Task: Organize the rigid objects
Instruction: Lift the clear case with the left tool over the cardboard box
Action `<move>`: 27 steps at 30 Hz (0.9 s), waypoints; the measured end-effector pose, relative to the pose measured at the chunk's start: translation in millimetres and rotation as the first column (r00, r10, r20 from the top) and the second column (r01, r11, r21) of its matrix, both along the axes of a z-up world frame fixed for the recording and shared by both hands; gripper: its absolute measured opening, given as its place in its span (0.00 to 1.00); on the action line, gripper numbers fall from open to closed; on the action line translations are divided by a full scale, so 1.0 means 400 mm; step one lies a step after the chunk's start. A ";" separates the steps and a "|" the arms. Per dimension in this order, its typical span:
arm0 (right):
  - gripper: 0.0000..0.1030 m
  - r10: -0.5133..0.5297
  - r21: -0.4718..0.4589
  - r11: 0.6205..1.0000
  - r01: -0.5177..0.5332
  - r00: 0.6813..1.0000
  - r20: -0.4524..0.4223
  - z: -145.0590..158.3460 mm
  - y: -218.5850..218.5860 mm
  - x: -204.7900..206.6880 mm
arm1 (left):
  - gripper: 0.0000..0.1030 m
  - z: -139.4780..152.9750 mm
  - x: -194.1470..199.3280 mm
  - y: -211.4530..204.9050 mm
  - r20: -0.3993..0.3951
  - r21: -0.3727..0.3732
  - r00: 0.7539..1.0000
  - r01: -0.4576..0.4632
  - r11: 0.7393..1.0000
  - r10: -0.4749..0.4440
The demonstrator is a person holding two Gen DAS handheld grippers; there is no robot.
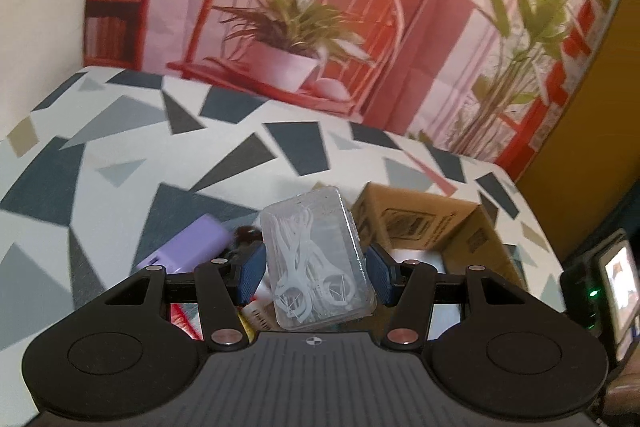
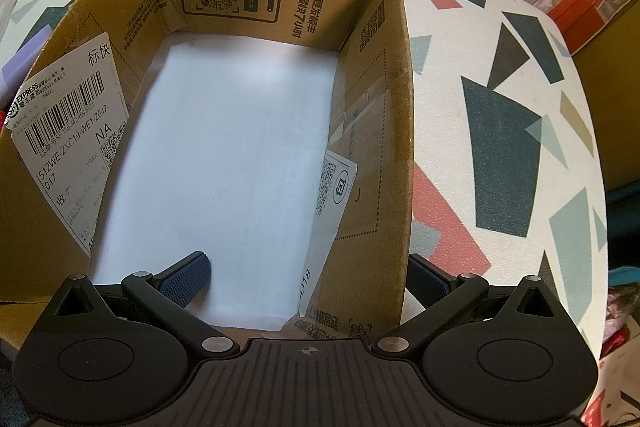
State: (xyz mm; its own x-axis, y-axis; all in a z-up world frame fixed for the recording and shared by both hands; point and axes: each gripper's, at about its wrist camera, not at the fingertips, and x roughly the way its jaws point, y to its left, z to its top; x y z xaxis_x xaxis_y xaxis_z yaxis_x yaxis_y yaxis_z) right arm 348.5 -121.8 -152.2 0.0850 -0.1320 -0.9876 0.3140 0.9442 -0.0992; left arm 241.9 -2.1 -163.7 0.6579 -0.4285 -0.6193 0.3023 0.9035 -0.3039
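My left gripper [image 1: 316, 275] is shut on a clear plastic case of white floss picks [image 1: 316, 259] and holds it above the table. An open cardboard box [image 1: 432, 223] stands to its right. In the right wrist view the box [image 2: 400, 99] fills the frame; a white sheet [image 2: 224, 163] covers its floor. My right gripper [image 2: 308, 279] is open and straddles the box's right wall, with the left finger [image 2: 184, 279] inside and the right finger [image 2: 430, 281] outside. Whether it touches the wall I cannot tell.
A purple rectangular object [image 1: 188, 243] and several small items lie under my left gripper. The table [image 1: 120, 167] has a white cloth with grey and blue shapes. A printed pink backdrop [image 1: 320, 7] stands behind. A small screen [image 1: 618, 279] sits at the right edge.
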 end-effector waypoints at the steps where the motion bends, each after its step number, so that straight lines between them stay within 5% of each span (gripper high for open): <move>1: 1.00 0.000 0.000 1.000 0.000 1.000 0.000 0.000 0.000 0.000 | 0.56 0.003 0.004 -0.006 0.001 -0.006 1.000 0.013 1.000 -0.013; 21: 1.00 0.001 -0.001 1.000 -0.001 1.000 -0.002 0.000 0.001 0.001 | 0.56 0.031 0.062 -0.119 0.015 -0.081 0.982 0.191 0.978 -0.191; 27: 1.00 0.001 -0.002 1.000 -0.001 1.000 -0.002 0.000 0.002 0.001 | 0.56 -0.004 0.089 -0.123 -0.061 -0.131 0.973 0.211 0.969 -0.221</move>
